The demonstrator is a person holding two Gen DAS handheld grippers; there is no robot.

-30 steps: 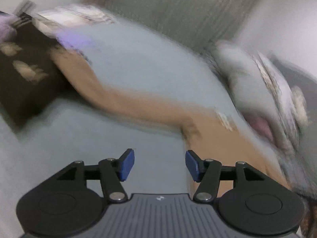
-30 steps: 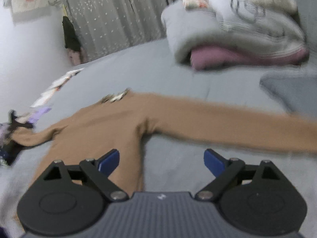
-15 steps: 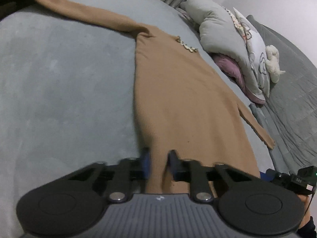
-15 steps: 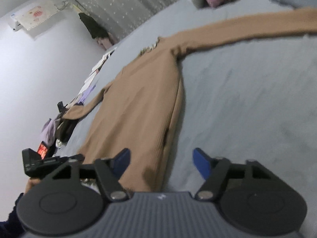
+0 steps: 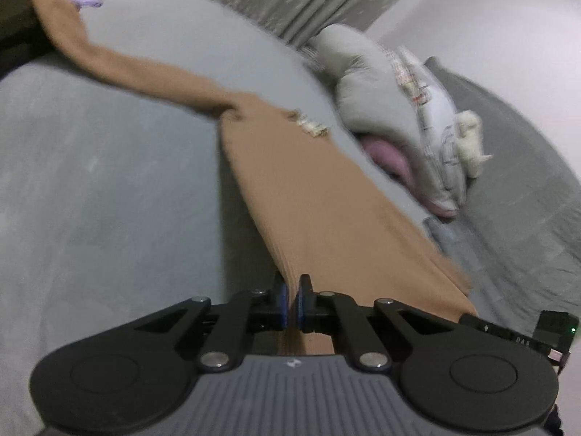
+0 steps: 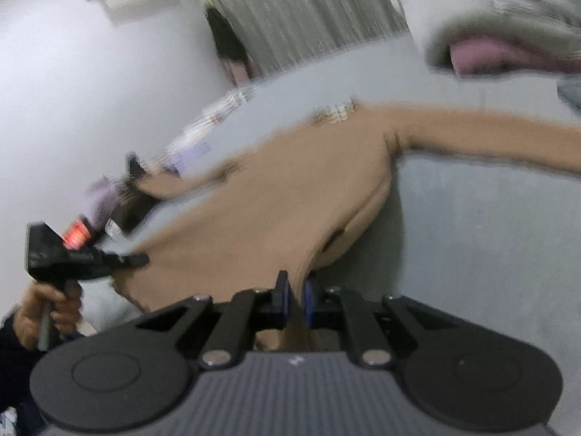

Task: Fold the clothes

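A long tan knit sweater [image 5: 312, 196] lies spread on a grey bed [image 5: 90, 189], its sleeves stretched out to both sides. My left gripper [image 5: 290, 303] is shut on the sweater's bottom hem at one corner. My right gripper [image 6: 295, 303] is shut on the hem at the other corner; the sweater [image 6: 276, 196] is lifted a little there. The left gripper also shows in the right wrist view [image 6: 138, 261], held in a hand at the hem's far corner.
Folded grey and pink bedding with a pale pillow [image 5: 392, 116] is piled by the sweater's far side. A grey blanket [image 5: 515, 218] lies right of it. Dark clothes [image 6: 120, 207] and papers [image 6: 218, 112] sit at the bed's far edge. A curtain [image 6: 290, 11] hangs behind.
My right gripper has closed on the sweater's hem. My left gripper stays shut on its corner. Both have lifted the hem slightly and the views have tilted up.
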